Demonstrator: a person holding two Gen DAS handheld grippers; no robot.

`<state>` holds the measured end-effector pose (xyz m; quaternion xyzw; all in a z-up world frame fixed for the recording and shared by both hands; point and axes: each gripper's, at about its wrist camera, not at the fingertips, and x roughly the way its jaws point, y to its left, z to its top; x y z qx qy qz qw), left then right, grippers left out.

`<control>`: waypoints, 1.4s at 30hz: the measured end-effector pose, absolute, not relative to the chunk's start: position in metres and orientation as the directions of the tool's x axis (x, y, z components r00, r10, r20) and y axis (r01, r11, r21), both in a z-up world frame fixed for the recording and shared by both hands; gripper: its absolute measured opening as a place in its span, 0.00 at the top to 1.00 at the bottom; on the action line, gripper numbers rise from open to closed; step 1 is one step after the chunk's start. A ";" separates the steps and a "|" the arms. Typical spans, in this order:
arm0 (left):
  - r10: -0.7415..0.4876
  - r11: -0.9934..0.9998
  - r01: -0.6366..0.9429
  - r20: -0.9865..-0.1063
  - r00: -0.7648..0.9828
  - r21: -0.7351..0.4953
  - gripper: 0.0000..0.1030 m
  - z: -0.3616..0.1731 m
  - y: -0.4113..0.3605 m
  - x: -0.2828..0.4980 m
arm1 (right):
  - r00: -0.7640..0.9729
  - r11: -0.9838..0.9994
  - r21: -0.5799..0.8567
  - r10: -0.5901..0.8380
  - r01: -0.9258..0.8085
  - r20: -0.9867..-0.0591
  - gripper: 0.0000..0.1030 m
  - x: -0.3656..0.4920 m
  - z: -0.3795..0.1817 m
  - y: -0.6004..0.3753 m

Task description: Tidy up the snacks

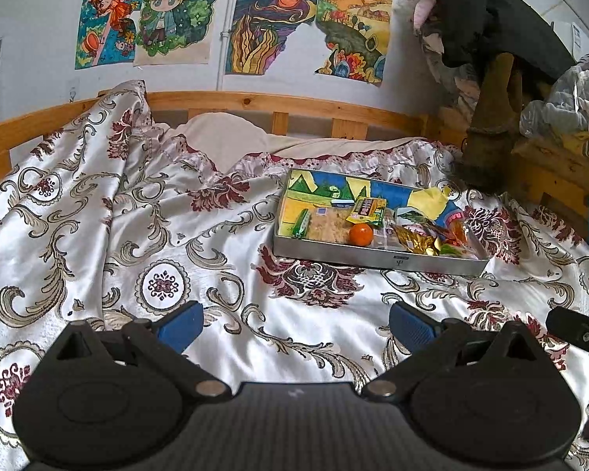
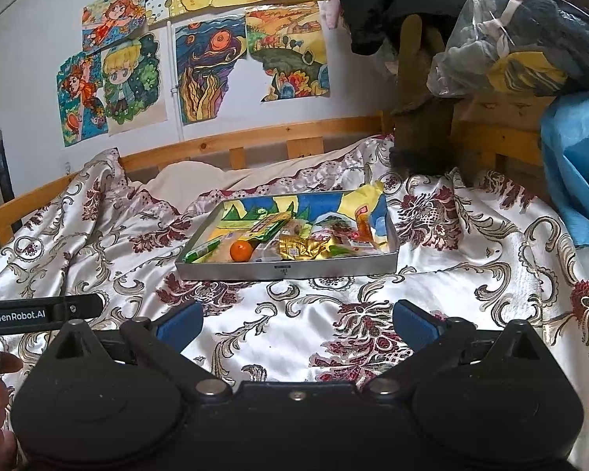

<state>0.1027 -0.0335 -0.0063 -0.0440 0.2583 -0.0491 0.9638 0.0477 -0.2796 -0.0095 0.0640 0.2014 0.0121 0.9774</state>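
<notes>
Snacks lie heaped in the metal tray (image 1: pixel 377 258) on the bedspread (image 1: pixel 137 212), ahead of both pairs of fingers and well apart from them. We hold the left gripper (image 1: pixel 296 324) and the right gripper (image 2: pixel 297 324) spread wide, nothing between the blue pads (image 2: pixel 181 324). We judge the gold foil packet (image 2: pixel 306 250) light, crinkly and slippery: pinch it at a sealed edge. The orange fruit (image 1: pixel 361 234) is round, firm and liable to roll: close across its middle, gently. The green wrapped bar (image 1: pixel 301 223) should be stiffer: take it mid-length. Legible writing: "GenRobot.AI" on the left gripper's arm in the right wrist view. Packet print is too small to read.
</notes>
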 end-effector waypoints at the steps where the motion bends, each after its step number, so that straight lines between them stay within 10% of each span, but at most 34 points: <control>1: -0.118 0.991 0.073 -0.494 0.861 -0.110 0.00 -0.006 -0.034 0.102 | 0.918 0.992 0.130 0.051 0.000 -0.393 0.01 0.048 -0.010 -0.279; 42: -0.065 0.996 0.019 -0.527 0.847 -0.093 0.00 -0.021 -0.024 0.108 | 0.888 0.997 0.067 0.069 -0.044 -0.455 0.01 0.057 -0.032 -0.264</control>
